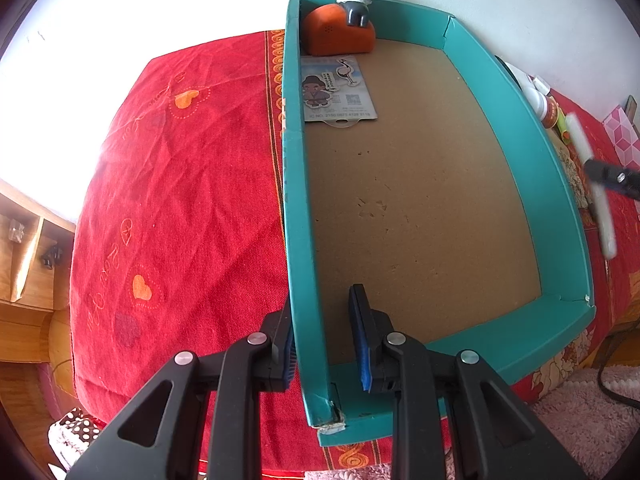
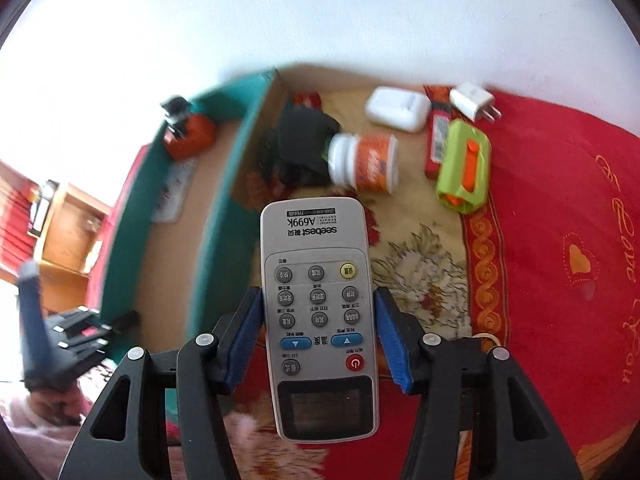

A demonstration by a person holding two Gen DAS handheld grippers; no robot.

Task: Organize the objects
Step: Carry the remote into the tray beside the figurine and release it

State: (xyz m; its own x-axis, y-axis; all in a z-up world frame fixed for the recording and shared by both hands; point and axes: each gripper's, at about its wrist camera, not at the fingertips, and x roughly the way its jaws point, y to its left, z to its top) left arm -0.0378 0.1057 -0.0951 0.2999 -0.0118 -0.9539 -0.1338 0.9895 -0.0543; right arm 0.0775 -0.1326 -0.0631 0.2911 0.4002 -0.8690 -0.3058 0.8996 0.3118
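Note:
A teal cardboard box [image 1: 532, 168] lies on the red bedspread [image 1: 180, 184]. My left gripper [image 1: 322, 304] is shut on its near left wall, one finger inside and one outside. In the box's far corner sit an orange toy with a grey figure [image 1: 340, 34] and a picture card [image 1: 340, 90]. My right gripper [image 2: 318, 292] is shut on a grey remote control [image 2: 316, 248], its blue pads pressing both long sides. The remote hangs above the bedding beside the box's wall [image 2: 224, 216]. In the left wrist view the remote [image 1: 596, 184] shows edge-on at the right.
Beyond the remote lie a black object [image 2: 306, 140], a white and orange pill bottle [image 2: 366, 162], a white case [image 2: 398, 109], a white charger plug [image 2: 474, 101], a red packet [image 2: 438, 136] and a green and orange item [image 2: 464, 166]. Wooden furniture [image 1: 28, 264] stands left of the bed.

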